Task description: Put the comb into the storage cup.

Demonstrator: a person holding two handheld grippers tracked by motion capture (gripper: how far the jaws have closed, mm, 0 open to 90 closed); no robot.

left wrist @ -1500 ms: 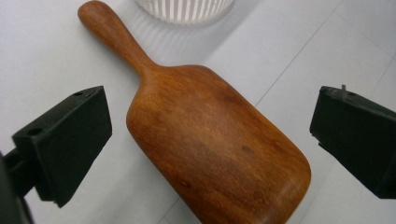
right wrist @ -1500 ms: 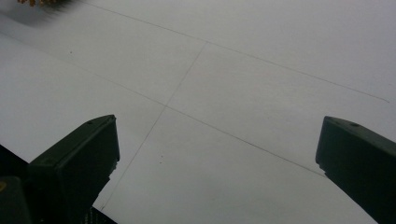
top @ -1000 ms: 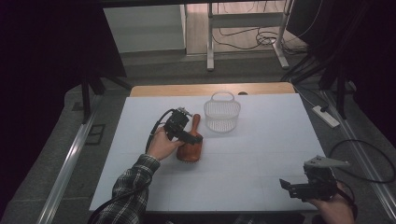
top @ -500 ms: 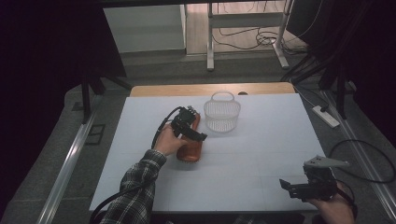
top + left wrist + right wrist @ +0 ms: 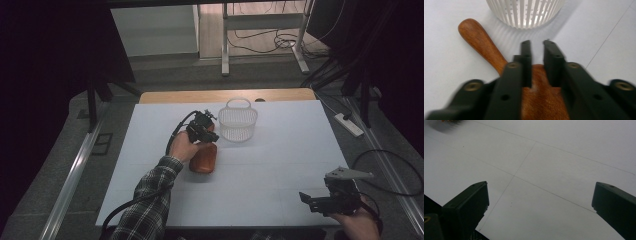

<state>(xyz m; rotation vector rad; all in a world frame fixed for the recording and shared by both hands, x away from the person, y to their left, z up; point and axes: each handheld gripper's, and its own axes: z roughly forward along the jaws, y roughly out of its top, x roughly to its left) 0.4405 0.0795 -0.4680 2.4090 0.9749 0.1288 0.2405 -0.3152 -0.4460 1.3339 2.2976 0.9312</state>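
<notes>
High view, nearest the person: the right tool (image 5: pixel 306 202) is held low over the front right corner of the white desk (image 5: pixel 280 165), well apart from everything else. In the right gripper view its two black jaws stand wide apart with nothing but bare desk between them.

Further in, left of centre, the left hand (image 5: pixel 181 146), in a plaid sleeve, holds the left tool (image 5: pixel 210 134) down over a wooden paddle (image 5: pixel 204 159). Its jaws have just been closing. In the left gripper view the left tool (image 5: pixel 537 43) shows them drawn almost together, a narrow slit left, with wood in that slit where the handle meets the body. They appear clamped on the paddle there, so the grasp looks made and the lift is likely next.

The paddle (image 5: pixel 480 43) is reddish-brown, smooth and glossy, with a broad rounded body and a slim, round-ended handle. It lies flat on the desk, handle end towards the far side.

Just beyond it stands a small white slatted basket (image 5: pixel 238 122) with a hoop handle, upright, apparently empty.
</notes>
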